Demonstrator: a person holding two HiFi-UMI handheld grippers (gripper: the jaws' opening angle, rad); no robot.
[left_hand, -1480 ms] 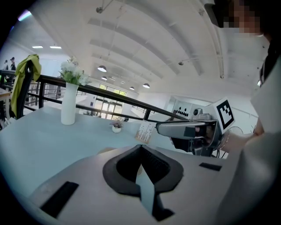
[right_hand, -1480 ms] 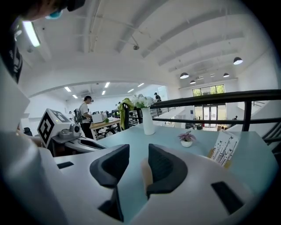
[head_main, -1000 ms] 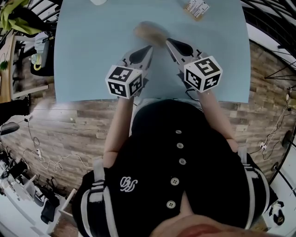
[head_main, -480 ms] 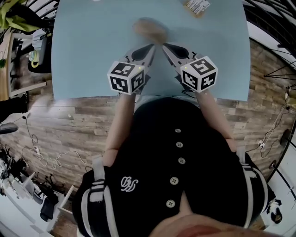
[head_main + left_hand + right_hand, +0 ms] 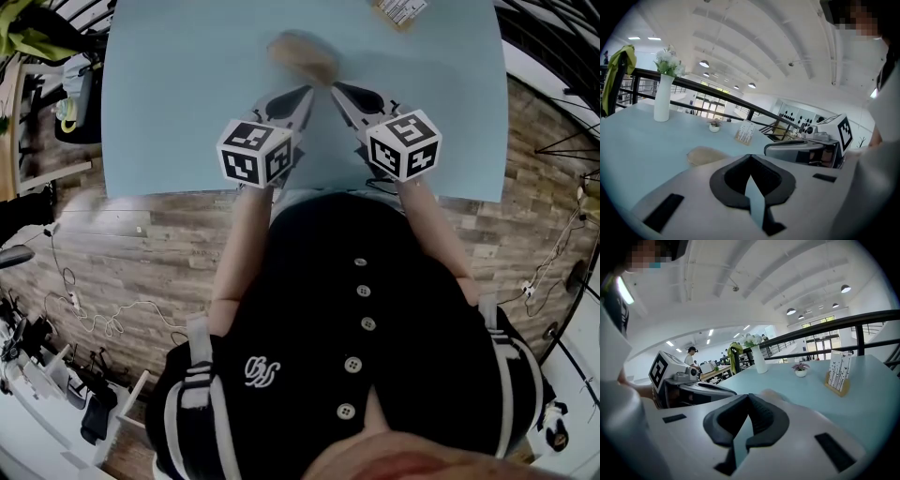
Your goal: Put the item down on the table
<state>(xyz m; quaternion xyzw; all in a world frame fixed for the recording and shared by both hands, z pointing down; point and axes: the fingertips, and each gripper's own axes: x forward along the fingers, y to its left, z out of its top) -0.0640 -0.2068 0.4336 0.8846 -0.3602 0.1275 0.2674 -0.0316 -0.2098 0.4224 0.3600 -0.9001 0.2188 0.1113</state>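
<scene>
Since left gripper (image 5: pixel 302 94) and right gripper (image 5: pixel 338 88) are both closed, empty | tan item (image 5: pixel 302 54) lies on desk (image 5: pixel 187 94) just ahead of tips | I judge it flat, light, maybe soft | pinch near edge

A pale blue table (image 5: pixel 187 112) stands on a wood-plank floor (image 5: pixel 141 244), where loose cables (image 5: pixel 94 323) lie at the left. A black railing (image 5: pixel 647 72) runs along the table's far edge. Near it stand a white vase (image 5: pixel 662 98) of flowers, a small potted plant (image 5: pixel 800 369) and a card stand (image 5: pixel 836 371). Overhead, a white ribbed ceiling (image 5: pixel 764 42) carries round lamps (image 5: pixel 704 63). Tall windows (image 5: pixel 705 108) glow at the far end.
</scene>
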